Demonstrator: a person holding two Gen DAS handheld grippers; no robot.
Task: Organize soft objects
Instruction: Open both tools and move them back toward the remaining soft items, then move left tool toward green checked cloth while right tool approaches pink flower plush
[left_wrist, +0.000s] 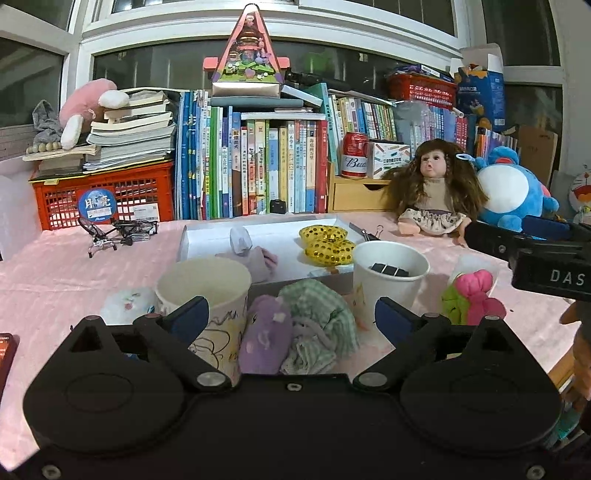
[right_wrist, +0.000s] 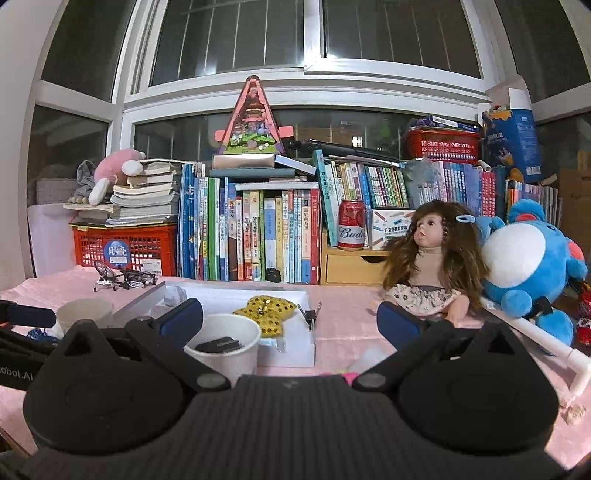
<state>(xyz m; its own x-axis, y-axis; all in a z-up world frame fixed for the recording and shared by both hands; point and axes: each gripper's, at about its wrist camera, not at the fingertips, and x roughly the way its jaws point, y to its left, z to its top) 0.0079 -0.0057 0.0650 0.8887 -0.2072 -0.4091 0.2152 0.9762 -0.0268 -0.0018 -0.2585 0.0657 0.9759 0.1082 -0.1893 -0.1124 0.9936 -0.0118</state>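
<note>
My left gripper is open, low over the pink tablecloth. Between its fingers lie a purple plush piece and a green checked cloth, neither of them pressed. A drawn-on paper cup stands by the left finger. A white cup holding black clips stands by the right one. Behind them a white tray holds a yellow sequin bow and a pale pink soft item. A pink and green plush lies to the right. My right gripper is open and holds nothing.
A long-haired doll and a blue plush sit at the back right. Books, a red crate, a red can and a wooden drawer line the far edge. Glasses lie at the back left.
</note>
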